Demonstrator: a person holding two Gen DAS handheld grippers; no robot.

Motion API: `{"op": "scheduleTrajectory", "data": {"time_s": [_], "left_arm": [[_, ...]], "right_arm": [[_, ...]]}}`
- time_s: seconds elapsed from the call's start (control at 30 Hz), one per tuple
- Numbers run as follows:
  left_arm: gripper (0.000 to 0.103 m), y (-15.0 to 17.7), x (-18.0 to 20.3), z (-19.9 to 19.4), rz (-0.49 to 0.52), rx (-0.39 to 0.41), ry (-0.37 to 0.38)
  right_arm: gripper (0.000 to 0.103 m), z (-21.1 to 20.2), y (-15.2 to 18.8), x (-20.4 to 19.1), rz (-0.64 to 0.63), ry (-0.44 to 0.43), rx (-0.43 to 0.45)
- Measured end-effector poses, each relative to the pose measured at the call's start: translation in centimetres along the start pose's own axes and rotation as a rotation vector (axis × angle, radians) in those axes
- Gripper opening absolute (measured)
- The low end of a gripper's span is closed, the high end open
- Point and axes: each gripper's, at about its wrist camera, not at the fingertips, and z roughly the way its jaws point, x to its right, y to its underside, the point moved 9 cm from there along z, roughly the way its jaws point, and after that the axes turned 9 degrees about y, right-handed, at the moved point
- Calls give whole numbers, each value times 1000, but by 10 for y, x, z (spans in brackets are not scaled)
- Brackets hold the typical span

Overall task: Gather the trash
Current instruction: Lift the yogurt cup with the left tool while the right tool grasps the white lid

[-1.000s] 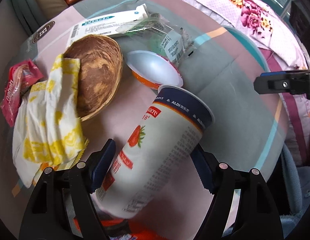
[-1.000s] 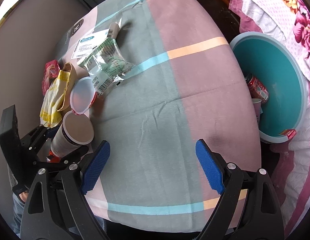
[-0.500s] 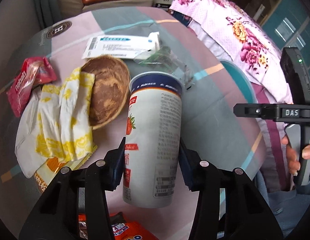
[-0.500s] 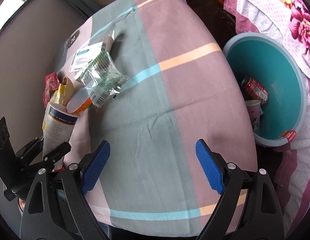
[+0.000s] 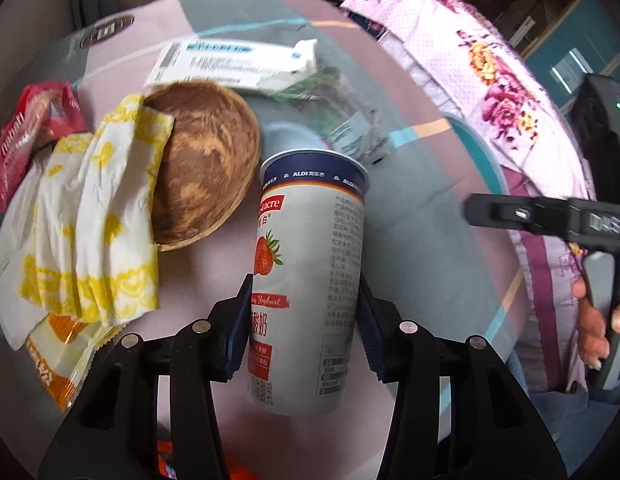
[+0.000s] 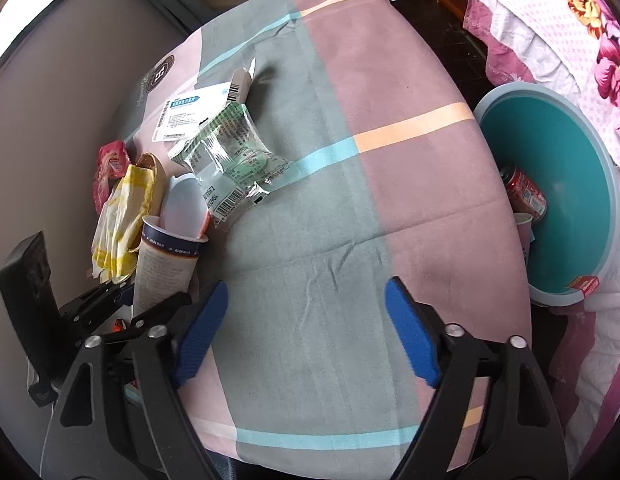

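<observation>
Gripping a tall strawberry yogurt cup (image 5: 310,276), the left gripper (image 5: 302,320) has its two blue pads pressed against the cup's sides low on its body; the cup stands nearly upright between them, open mouth toward twelve o'clock in the left wrist view, and appears lifted off the patchwork tablecloth (image 6: 349,160). A second ago the cup lay tilted between wider jaws; the jaws have since closed on it and the cup has been righted, so the pickup looks done and the carry to the bin is what remains.

In the left wrist view, around the cup: a brown wooden bowl (image 5: 206,168) at ten o'clock, a yellow-and-white paper napkin (image 5: 94,216) draped over its edge at nine o'clock, a red snack wrapper (image 5: 26,136) further out at nine, a white and blue pouch (image 5: 230,60) at eleven; more trash for later rounds.

The right gripper (image 6: 306,328) hangs empty above bare cloth, blue jaws wide apart with nothing between them, though they have just been narrowing a little. In its view a crumpled clear plastic wrapper (image 6: 230,164) lies at eleven o'clock, and the teal basin (image 6: 549,184) serving as the bin sits off the table at three o'clock, a red drinks can (image 6: 525,192) already inside; the cup is well apart from it, across the table.
</observation>
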Motion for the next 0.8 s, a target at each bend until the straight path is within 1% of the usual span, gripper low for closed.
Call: {"op": "scheduleTrajectory", "data": {"time_s": [0.03,0.07,0.1,0.17,0.23,0.33,0.43,0.47,0.6,0.8], "left_arm": [[49,0,2,-5,2,9,8],[49,0,5,-12,1,22,20],[49,-1,6,-22,0,41,27],[49,-3,5,-39,-5,79,22],[49,-8,-1,-56,-22,121,19],[49,-16,-19,-72,-67,170,-9],[49,-21,-42,-77,-136,194,-19],[49,-22,-46,-77,-147,199,-16],[49,-25,-61,-79,-188,216,-12],[49,-19,-73,-78,-208,205,-18]], "right_arm": [[64,0,-1,0,1,-3,-1],[61,1,-1,0,2,-6,-5],[60,1,-2,-1,3,-10,-7],[51,2,-5,-6,-1,-17,-7],[49,5,-7,-15,-12,-30,-11],[44,9,-13,-33,-38,-56,-17],[32,15,-19,-56,-77,-84,-16],[30,18,-20,-63,-88,-91,-20],[28,27,-26,-84,-128,-112,-24],[26,46,-29,-94,-135,-105,-43]]}}
